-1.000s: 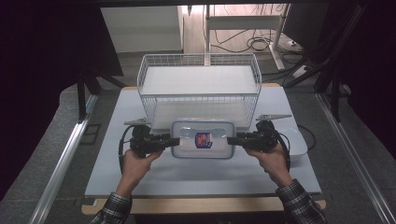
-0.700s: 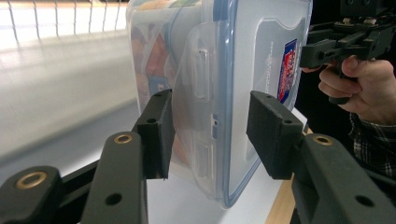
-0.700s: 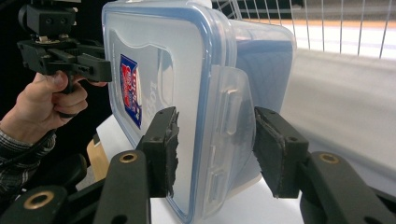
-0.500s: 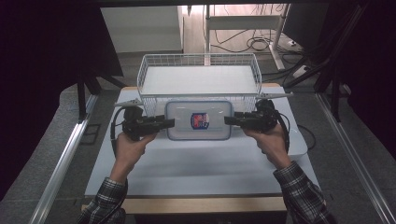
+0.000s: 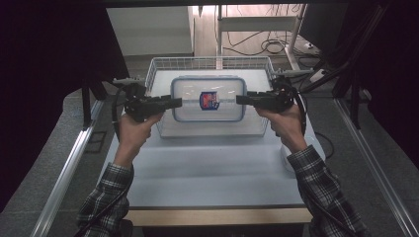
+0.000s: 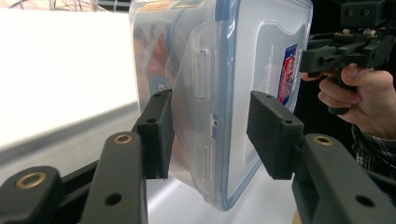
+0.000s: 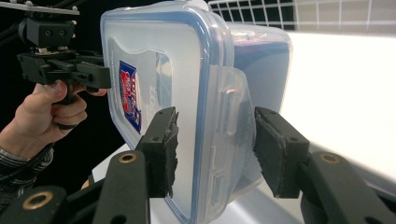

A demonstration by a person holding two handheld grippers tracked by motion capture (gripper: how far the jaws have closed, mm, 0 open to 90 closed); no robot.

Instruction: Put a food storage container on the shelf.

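Red-and-blue label (image 5: 209, 100) on container lid (image 5: 208, 98), unreadable

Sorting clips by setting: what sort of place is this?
Probably a lab or workshop recording bench: a white-topped table, a wire basket on it, loose cables on the floor behind.

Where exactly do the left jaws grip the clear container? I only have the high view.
Observer: In the left gripper view, the left gripper straddles the container at its end latch flap, one pad on the lid side and one on the base side.
Operator: And the right one?
Observer: The right gripper clamps the opposite latch flap the same way.
Operator: Is it off the surface?
Observer: Yes, its lower corner seems to hang free above the white surface.
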